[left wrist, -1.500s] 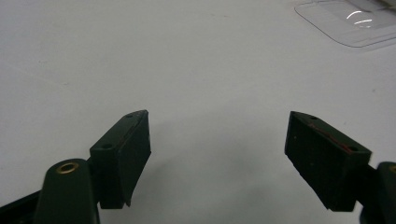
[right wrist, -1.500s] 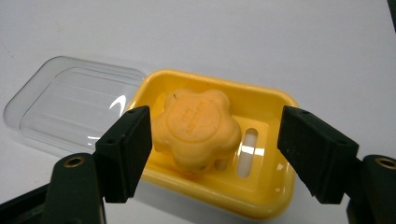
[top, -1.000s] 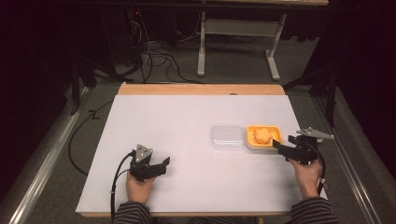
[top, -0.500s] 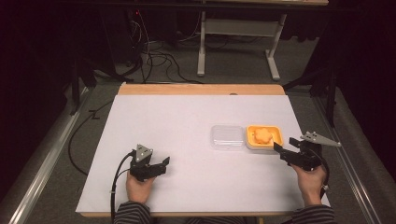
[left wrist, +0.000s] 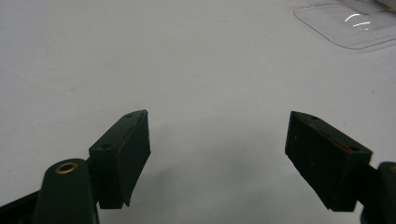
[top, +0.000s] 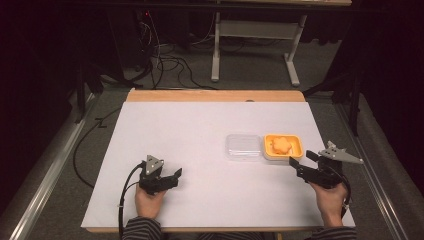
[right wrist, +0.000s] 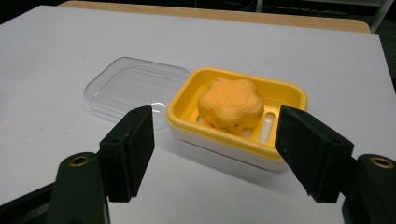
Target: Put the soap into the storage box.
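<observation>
A yellow soap dish [top: 296,148] stands on the white table at the right and holds an orange flower-shaped soap [top: 281,145]. Its clear lid [top: 243,146] lies flat just to its left. My right gripper [top: 301,158] hovers just in front of the dish, pointing at it. Its jaws have been closing a little, and they are open with nothing between them. In the right gripper view the soap [right wrist: 229,100] sits in the dish [right wrist: 289,91] beyond the gripper [right wrist: 215,114], beside the lid [right wrist: 130,88]. My left gripper [top: 175,176] rests open at the front left, and its own view has the gripper [left wrist: 217,116] over bare table.
A white sheet [top: 200,135] covers the table, with a wooden strip [top: 215,95] along the far edge. A corner of the clear lid [left wrist: 355,23] is far off in the left gripper view. Cables and desk legs [top: 216,55] stand on the floor beyond.
My right gripper has drawn back from the soap dish toward the table's right front. The left gripper has stayed put.
</observation>
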`<action>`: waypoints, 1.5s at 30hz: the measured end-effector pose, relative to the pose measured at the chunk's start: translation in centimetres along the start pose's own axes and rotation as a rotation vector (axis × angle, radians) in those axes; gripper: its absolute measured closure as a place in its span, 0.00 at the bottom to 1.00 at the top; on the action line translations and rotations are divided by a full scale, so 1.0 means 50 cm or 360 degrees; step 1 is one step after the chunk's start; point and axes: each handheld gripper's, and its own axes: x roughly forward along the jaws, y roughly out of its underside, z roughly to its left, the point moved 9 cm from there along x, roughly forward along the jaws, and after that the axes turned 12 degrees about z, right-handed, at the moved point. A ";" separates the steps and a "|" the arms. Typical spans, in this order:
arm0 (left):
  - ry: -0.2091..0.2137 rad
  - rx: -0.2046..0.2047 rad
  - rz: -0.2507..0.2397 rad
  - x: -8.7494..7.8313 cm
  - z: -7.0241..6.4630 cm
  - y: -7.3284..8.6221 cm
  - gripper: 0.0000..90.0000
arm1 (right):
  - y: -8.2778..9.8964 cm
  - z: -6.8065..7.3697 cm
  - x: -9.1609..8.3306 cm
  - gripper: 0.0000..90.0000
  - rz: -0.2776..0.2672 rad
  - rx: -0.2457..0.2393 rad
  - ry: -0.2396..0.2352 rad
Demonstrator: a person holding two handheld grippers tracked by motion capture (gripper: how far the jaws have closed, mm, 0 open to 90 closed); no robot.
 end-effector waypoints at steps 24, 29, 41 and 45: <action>0.0006 0.0007 -0.0001 -0.001 -0.002 0.001 0.26 | 0.039 0.055 -0.006 0.33 -0.0012 -0.0042 -0.0017; 0.0006 0.0003 0.0004 0.000 -0.001 0.001 0.26 | 0.045 0.062 -0.009 0.33 -0.0010 -0.0040 -0.0023; 0.0005 -0.0012 0.0011 0.001 0.001 0.000 0.26 | 0.053 0.084 0.003 0.33 -0.0014 -0.0051 -0.0049; 0.0004 -0.0004 0.0011 0.000 0.001 0.000 0.26 | 0.055 0.092 0.011 0.33 -0.0011 -0.0069 -0.0054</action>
